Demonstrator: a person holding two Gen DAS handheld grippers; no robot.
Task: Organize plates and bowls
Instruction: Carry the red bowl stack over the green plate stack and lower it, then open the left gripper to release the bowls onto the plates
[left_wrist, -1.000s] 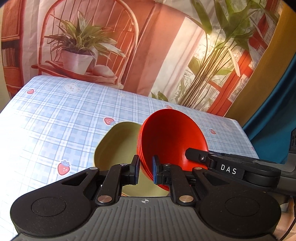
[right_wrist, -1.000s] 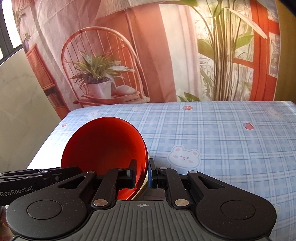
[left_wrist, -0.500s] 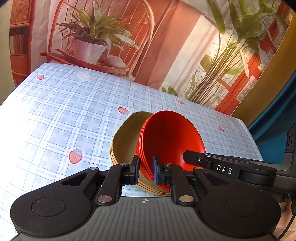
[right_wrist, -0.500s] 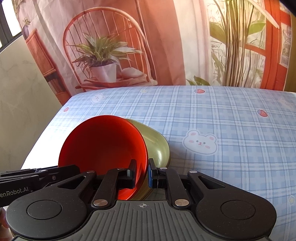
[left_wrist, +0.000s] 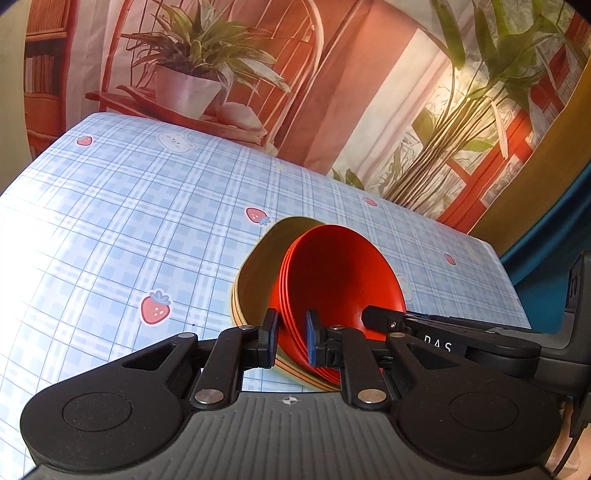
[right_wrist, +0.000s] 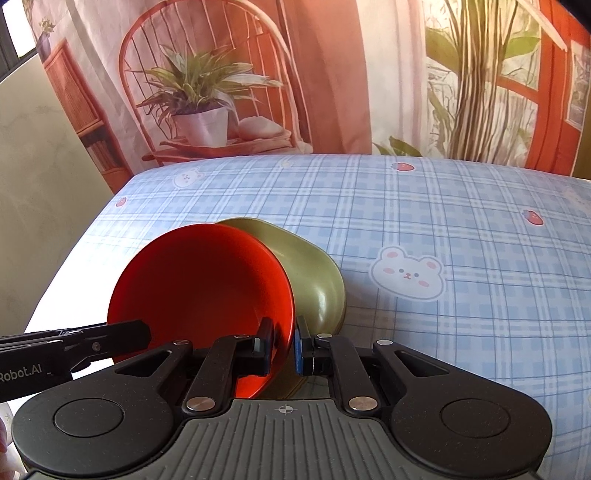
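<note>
Blue plaid tablecloth (right_wrist: 461, 229) fronts a printed plant backdrop (right_wrist: 332, 74); both grippers' jaws clamp red bowls (left_wrist: 332, 280).

Two wrist fisheye views, both looking forward and down along their own fingers, close over the table.

Left wrist camera is sitting just behind the left gripper (left_wrist: 291, 334) and facing across the checked tablecloth (left_wrist: 110, 229) toward the printed backdrop (left_wrist: 351, 92); the right gripper (left_wrist: 373, 317) is entering from its right. Right wrist camera is sitting just behind the right gripper (right_wrist: 283, 347), facing the same backdrop (right_wrist: 332, 74), with the left gripper (right_wrist: 144, 336) entering from its left. Both views are sharing the red bowls (left_wrist: 332, 280) (right_wrist: 199, 284), the green plates (left_wrist: 258, 273) (right_wrist: 314, 280), cloth (right_wrist: 443, 221) and backdrop, all at close range.
</note>
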